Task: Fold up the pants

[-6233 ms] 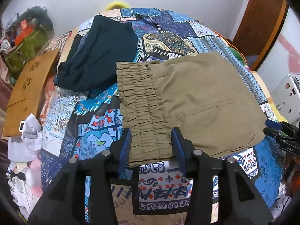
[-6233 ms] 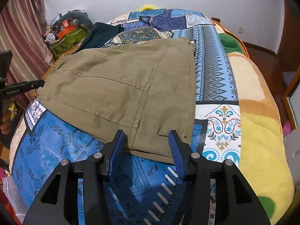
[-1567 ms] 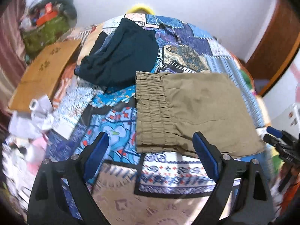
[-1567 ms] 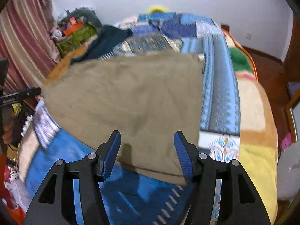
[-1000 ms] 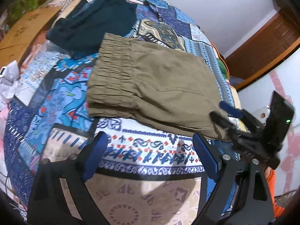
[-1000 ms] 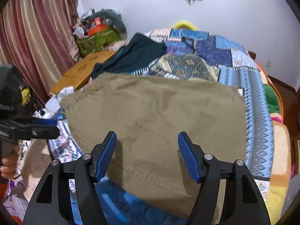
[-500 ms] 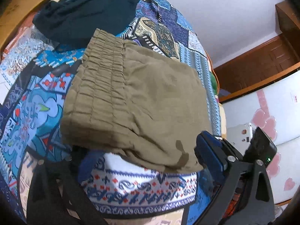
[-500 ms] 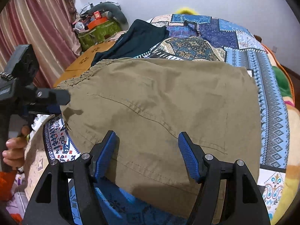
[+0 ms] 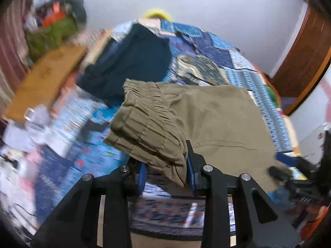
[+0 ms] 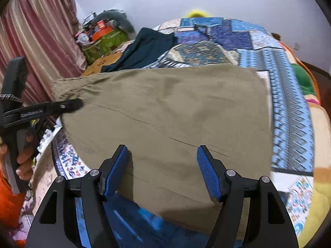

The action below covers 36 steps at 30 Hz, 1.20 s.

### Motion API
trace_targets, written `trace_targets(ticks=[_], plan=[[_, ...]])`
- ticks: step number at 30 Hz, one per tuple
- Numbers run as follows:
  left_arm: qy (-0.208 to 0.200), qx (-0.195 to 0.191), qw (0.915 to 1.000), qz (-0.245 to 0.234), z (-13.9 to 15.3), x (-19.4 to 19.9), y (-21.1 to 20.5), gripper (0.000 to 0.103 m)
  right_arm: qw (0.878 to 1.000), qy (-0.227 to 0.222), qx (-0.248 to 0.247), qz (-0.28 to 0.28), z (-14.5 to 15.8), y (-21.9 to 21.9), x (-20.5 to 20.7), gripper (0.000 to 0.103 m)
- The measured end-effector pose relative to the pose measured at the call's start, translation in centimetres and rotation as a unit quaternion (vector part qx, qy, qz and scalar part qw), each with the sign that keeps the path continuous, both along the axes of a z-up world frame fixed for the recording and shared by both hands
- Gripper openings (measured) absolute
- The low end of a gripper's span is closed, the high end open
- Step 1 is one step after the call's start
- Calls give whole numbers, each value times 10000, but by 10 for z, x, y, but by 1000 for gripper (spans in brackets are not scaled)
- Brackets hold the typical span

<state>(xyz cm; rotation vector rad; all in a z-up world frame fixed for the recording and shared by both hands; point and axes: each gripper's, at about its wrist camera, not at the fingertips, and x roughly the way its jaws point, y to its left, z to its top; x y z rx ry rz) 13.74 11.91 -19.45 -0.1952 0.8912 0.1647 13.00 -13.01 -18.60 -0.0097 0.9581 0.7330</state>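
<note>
Presently, on the far left of the room, a striped curtain point(image 10: 41, 41) hangs beside a heap of clutter with a green bag point(image 10: 103, 41), and a wooden board point(image 9: 47, 78) lies at the edge of the bed point(image 10: 289, 103). A dark garment point(image 9: 132, 62) is spread on the patterned quilt point(image 9: 206, 47) toward the head of the bed, apart from the work. The olive pants point(image 9: 206, 119) lie across the near part of the bed, already folded into a broad rectangle with the gathered waistband point(image 9: 144, 119) at the left end. At that end the left hand-held gripper point(image 9: 165, 171) is closing its jaws, with the near waistband corner bunched between them and raised off the quilt; the cloth appears pinched, though the pads are largely hidden by it. Further right, the right hand-held gripper point(image 10: 163, 171) stands released, its blue pads point(image 10: 115, 171) wide apart over the near edge of the trouser legs and gripping nothing. In my judgement the task is partway: the lengthwise fold looks done, a further fold to bring the waistband end over toward the leg end remains, and the right end has yet to be taken up or steadied.
</note>
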Motion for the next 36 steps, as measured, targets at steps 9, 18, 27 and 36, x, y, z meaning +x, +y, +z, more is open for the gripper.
trace_targets(ticks=[9, 18, 27, 36], plan=[[-334, 1428, 9891, 116, 25, -17, -5, 30, 9996, 135, -35, -256, -5, -35, -10, 66], [-980, 1487, 9825, -552, 69, 0, -55, 23, 9991, 228, 65, -341, -12, -41, -13, 66], [-1007, 899, 9786, -1554, 81, 19, -106, 20, 9991, 224, 105, -357, -12, -42, -17, 66], [-461, -46, 9755, -2152, 65, 34, -126, 19, 9991, 217, 107, -360, -12, -42, -17, 66]])
